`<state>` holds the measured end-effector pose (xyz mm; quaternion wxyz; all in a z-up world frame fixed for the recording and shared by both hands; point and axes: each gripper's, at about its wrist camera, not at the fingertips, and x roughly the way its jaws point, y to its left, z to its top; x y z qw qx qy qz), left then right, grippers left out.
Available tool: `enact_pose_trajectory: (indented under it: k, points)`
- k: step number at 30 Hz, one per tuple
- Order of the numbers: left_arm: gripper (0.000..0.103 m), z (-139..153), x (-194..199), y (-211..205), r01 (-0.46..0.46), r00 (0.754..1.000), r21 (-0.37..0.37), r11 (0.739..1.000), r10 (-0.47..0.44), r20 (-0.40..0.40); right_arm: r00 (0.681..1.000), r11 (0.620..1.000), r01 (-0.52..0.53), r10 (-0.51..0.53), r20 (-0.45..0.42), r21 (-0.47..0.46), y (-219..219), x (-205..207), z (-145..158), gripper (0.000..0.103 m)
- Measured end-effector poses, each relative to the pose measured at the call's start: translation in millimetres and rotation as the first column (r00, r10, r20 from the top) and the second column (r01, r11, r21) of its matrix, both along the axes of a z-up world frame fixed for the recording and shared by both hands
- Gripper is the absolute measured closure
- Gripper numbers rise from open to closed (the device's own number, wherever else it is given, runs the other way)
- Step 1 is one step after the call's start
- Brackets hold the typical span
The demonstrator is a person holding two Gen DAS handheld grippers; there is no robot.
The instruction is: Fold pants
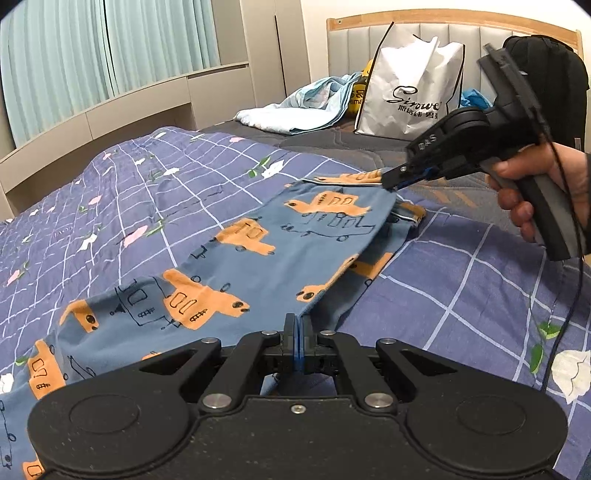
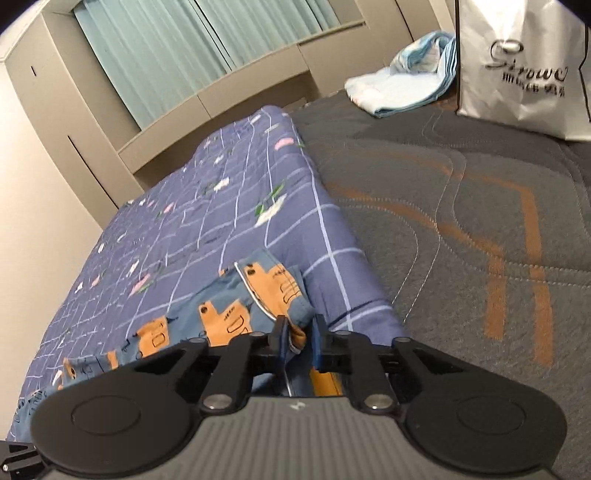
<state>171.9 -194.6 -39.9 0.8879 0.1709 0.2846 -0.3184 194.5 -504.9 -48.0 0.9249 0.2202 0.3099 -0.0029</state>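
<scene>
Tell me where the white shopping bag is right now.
In the left wrist view the white shopping bag stands upper right, against the headboard, beside a light blue cloth.

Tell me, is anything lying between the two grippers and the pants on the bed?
Nothing visible. The left gripper is shut on a fold of the pants, and the right gripper has pants fabric between its fingers. The white bag lies far behind.
</scene>
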Motion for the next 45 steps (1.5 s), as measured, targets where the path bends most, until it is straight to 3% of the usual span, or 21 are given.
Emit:
enact_pose_trajectory:
  k: [5,11,13,17,19,20,21,22,24,25,27,31,36,38,41,45]
  points:
    - [0.103,0,-5,4,0.026,1.0,0.015,1.0,-0.026,0.011,1.0,0.996,0.004,-0.003,0.015,-0.088,9,-27,13,0.094]
    - [0.102,-14,-3,3,0.015,0.999,0.031,0.999,-0.014,-0.029,0.999,0.992,-0.005,-0.001,-0.047,-0.127,17,-29,-2,0.093]
    - [0.085,-13,-1,7,-0.005,0.999,-0.001,1.0,0.005,-0.053,0.998,0.989,-0.004,-0.005,-0.055,-0.149,19,-28,-4,0.089]
    - [0.063,-6,4,23,-0.069,0.993,-0.08,0.994,0.061,-0.097,0.999,0.984,-0.004,-0.005,-0.052,-0.178,24,-33,-1,0.072]
    - [0.048,0,5,33,-0.107,0.99,-0.118,0.987,0.094,-0.107,0.999,0.979,-0.001,-0.008,-0.046,-0.203,27,-38,2,0.056]
    - [0.043,4,3,39,-0.128,0.988,-0.14,0.982,0.113,-0.107,0.999,0.977,0.003,-0.012,-0.039,-0.214,29,-41,3,0.041]
    - [0.03,8,2,46,-0.145,0.986,-0.16,0.977,0.129,-0.103,0.999,0.975,0.003,-0.01,-0.031,-0.222,31,-44,5,0.032]
    - [0.02,14,-1,56,-0.172,0.983,-0.182,0.968,0.156,-0.094,1.0,0.972,-0.003,-0.002,-0.023,-0.233,35,-46,7,0.029]
    - [0.009,22,-7,75,-0.224,0.974,-0.208,0.952,0.213,-0.075,1.0,0.966,-0.014,0.013,-0.008,-0.258,45,-52,10,0.011]
    - [0.006,25,-10,90,-0.257,0.966,-0.215,0.942,0.25,-0.059,1.0,0.963,-0.021,0.023,0.005,-0.267,52,-54,12,0.009]
    - [0.003,30,-16,115,-0.328,0.944,-0.21,0.921,0.328,-0.034,0.998,0.961,-0.045,0.053,0.022,-0.273,66,-58,15,0.004]
    - [0.003,33,-27,183,-0.516,0.851,-0.175,0.838,0.525,0.003,0.988,0.947,-0.132,0.151,0.044,-0.293,106,-59,18,0.001]
    - [0.001,27,-33,271,-0.731,0.668,-0.137,0.669,0.742,0.056,0.959,0.913,-0.244,0.277,0.057,-0.327,163,-56,20,0.0]
    - [0.001,21,-29,303,-0.772,0.618,-0.156,0.616,0.785,0.037,0.947,0.9,-0.284,0.318,0.052,-0.332,185,-53,19,0.0]
    - [0.002,5,-16,340,-0.808,0.579,-0.183,0.56,0.812,-0.068,0.938,0.892,-0.309,0.343,0.05,-0.329,211,-49,19,0.0]
    - [0.019,-11,0,362,-0.793,0.605,-0.262,0.55,0.764,-0.226,0.934,0.896,-0.325,0.355,0.046,-0.302,233,-45,20,0.0]
